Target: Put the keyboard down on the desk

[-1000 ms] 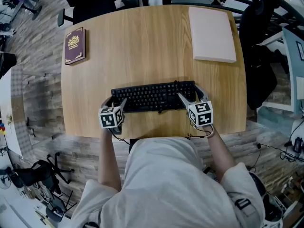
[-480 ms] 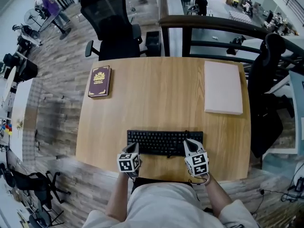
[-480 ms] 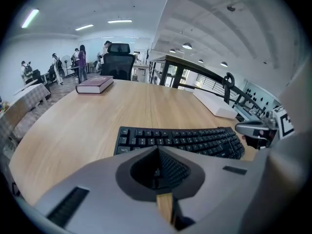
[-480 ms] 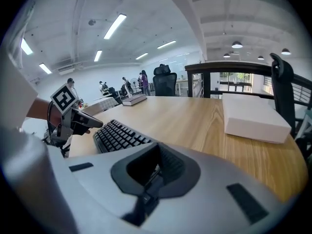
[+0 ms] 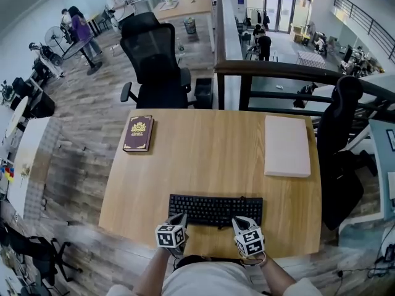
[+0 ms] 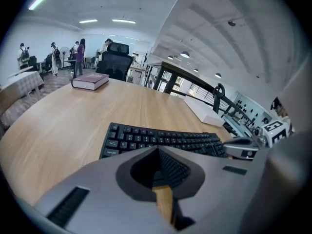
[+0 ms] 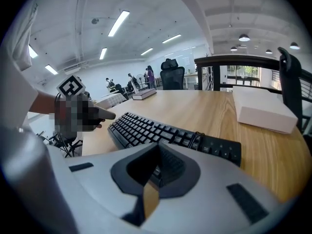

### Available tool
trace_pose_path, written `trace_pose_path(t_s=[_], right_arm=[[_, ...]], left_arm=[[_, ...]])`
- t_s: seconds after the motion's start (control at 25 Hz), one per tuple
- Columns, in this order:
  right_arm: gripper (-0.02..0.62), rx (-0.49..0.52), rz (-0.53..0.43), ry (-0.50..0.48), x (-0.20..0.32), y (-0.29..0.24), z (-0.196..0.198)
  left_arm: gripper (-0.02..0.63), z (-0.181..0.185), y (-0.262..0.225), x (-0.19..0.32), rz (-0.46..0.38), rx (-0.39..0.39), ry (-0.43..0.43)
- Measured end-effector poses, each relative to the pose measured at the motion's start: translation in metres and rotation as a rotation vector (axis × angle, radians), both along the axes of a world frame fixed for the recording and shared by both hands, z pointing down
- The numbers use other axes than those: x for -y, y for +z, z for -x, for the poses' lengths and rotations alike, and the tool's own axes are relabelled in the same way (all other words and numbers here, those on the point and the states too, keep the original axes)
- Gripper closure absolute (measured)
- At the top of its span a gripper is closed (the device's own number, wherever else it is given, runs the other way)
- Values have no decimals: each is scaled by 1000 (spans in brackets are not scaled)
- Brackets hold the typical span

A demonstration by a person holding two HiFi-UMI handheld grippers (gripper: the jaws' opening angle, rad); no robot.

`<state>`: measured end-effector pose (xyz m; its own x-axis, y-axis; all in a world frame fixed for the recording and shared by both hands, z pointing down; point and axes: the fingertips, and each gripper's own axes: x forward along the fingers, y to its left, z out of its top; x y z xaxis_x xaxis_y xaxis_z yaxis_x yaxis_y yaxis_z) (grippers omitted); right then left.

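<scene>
The black keyboard lies flat on the wooden desk, near its front edge. My left gripper sits just in front of the keyboard's left end, shut and empty. My right gripper sits in front of the right half, also shut with nothing in it. Neither touches the keyboard. In the left gripper view the closed jaws point over the keyboard, and the right gripper shows at the right. In the right gripper view the closed jaws face the keyboard, with the left gripper beyond its far end.
A maroon book lies at the desk's back left and a white flat box at the back right. A black office chair stands behind the desk, another chair at the right. A dark railing runs behind.
Both grippers stood open at the keyboard's two ends; they have let go, shut, and drawn back toward the desk's front edge. The head view has tilted up.
</scene>
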<state>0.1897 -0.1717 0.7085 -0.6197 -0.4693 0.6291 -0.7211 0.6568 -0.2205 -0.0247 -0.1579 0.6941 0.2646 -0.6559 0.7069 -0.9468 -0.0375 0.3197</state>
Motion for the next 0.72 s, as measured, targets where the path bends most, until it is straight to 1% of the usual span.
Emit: trace_pose_path(t_s=[0.12, 0.2, 0.28, 0.36, 0.44, 0.56, 0.64, 0.72], right_arm=[[591, -17, -1, 13, -10, -2, 5], [591, -17, 3, 20, -15, -6, 8], [592, -30, -13, 31, -17, -12, 10], [592, -50, -56, 59, -18, -24, 10], [592, -57, -106, 88, -18, -40, 12], [592, -45, -168, 106, -15, -65, 17], [592, -23, -192, 125, -12, -79, 20], [592, -1, -211, 151, -10, -94, 22]], left_arm=[[595, 3, -1, -10, -6, -11, 2], [595, 5, -8, -16, -35, -22, -3], [595, 6, -19, -20, -76, -33, -2], [595, 6, -31, -20, -118, -31, 18], [595, 5, -49, -17, -172, -19, 58], [595, -1, -80, -9, -266, -2, 115], [595, -4, -100, -4, -314, -18, 116], [595, -5, -120, 0, -353, -57, 97]])
